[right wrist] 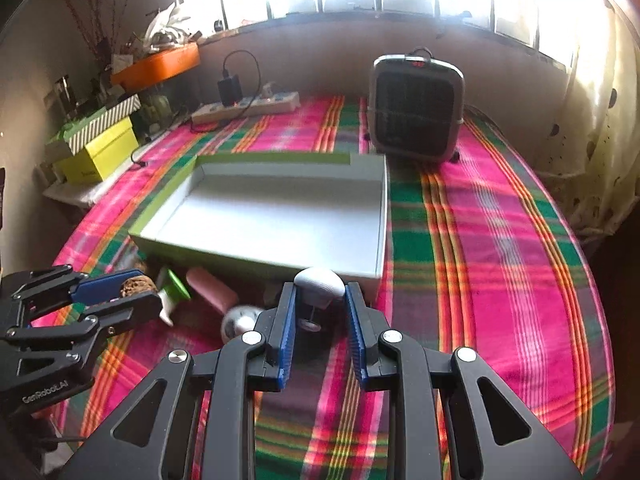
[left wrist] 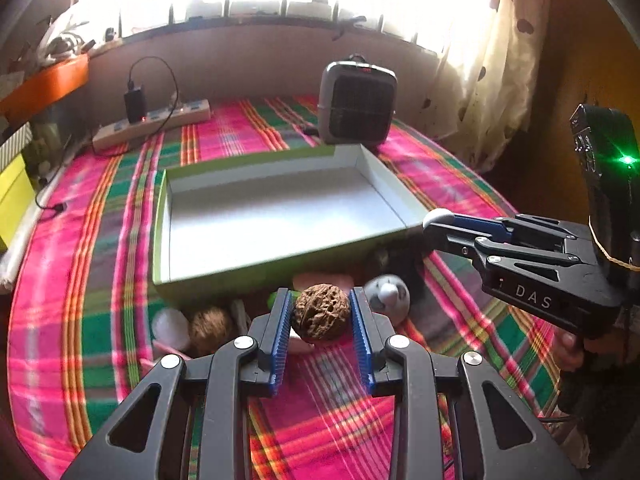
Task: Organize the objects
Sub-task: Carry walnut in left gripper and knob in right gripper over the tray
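My left gripper [left wrist: 320,292] is shut on a brown wrinkled walnut [left wrist: 320,314], held a little above the plaid cloth. From the right wrist view the same gripper [right wrist: 140,292] and walnut [right wrist: 138,285] show at the left. My right gripper [right wrist: 320,286] is shut on a white knob-shaped piece [right wrist: 319,283]; in the left wrist view it [left wrist: 436,226] reaches in from the right. Just beyond both stands a shallow green box [left wrist: 240,276] [right wrist: 256,258] with a bare white inside. In front of the box lie a second walnut [left wrist: 210,328], a pink block [right wrist: 212,290] and a grey-white ball [left wrist: 388,296].
A grey fan heater [right wrist: 416,112] stands behind the box. A power strip [right wrist: 248,106] with a black charger lies at the back left. Yellow and striped boxes [right wrist: 100,152] sit off the table's left edge. A curtain [left wrist: 480,92] hangs at the right.
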`<state>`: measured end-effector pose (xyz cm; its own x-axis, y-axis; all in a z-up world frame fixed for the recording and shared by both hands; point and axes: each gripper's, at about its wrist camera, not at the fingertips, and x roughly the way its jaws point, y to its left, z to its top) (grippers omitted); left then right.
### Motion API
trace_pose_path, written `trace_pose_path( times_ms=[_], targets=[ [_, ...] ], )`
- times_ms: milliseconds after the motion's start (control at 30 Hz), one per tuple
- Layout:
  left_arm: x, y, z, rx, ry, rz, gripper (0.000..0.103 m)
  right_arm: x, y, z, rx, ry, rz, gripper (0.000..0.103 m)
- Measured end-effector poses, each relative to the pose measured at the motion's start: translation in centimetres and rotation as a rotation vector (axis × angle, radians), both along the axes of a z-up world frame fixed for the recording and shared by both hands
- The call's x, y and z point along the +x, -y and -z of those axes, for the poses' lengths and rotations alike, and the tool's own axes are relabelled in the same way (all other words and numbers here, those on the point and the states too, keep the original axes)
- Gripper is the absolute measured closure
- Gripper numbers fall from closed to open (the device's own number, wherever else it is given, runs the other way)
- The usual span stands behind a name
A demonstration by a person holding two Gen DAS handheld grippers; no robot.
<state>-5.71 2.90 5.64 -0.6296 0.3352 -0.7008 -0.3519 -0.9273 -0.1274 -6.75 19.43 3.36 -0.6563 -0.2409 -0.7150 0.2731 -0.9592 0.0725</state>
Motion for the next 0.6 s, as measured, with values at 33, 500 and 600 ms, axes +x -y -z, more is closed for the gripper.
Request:
trace_pose_path(
  times_ms=[33,500,600],
  targets=[
    [-0.3,0.0,-0.2,-0.001,-0.006,0.001,0.076,-0.1,0.2,-0.2,0.002,-0.006,-0.003,0.078],
    [-7.1,2.0,-0.1,0.009,0.017,-0.069,0.076,-5.4,2.1,-0.6,-0.021,0.020,-0.041,0.078],
    [-8.4,2.3,0.3,0.004,0.023,-0.080,0.076,-6.7,2.5,-0.3,-0.026,0.032,-0.037,0.078]
  ],
)
